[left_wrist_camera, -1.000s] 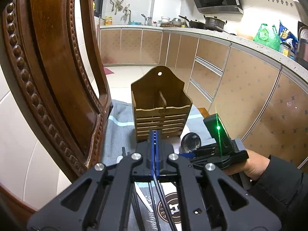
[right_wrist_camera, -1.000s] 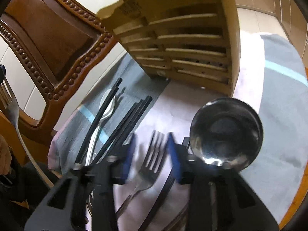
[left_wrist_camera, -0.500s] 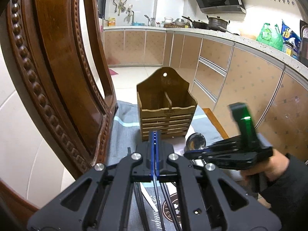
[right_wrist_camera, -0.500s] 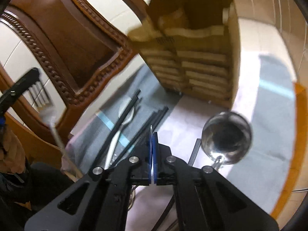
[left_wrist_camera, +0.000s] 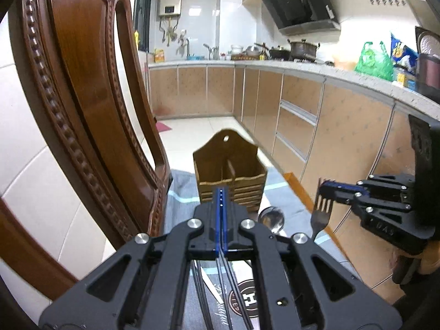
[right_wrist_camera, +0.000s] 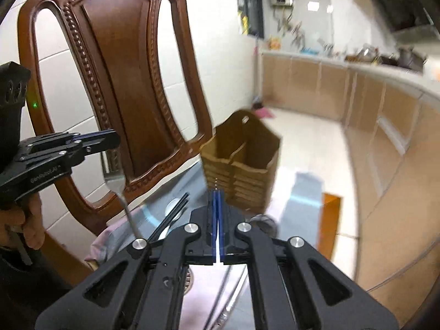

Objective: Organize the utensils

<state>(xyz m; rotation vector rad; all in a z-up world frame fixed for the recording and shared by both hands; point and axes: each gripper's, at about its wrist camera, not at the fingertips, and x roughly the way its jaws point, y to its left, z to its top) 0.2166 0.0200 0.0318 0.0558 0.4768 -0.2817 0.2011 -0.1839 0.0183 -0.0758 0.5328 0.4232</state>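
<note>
While left tool (right_wrist_camera: pixel 113 139) grips fork (right_wrist_camera: pixel 115 177) | handle end hidden | holder (right_wrist_camera: pixel 243 162) blurred

Both tongs are gripping forks near the wooden holder

Left tongs (right_wrist_camera: pixel 110 139) are clamping a fork (right_wrist_camera: pixel 115 170) by its tines; right tongs (right_wrist_camera: pixel 217 200) are pinching shut, holder (right_wrist_camera: pixel 242 165) standing beyond on the desk (right_wrist_camera: pixel 302 192).

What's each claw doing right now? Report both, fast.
left claw: closed, holding a fork by its tines.
right claw: closed, holding a second fork by its tines.
</note>
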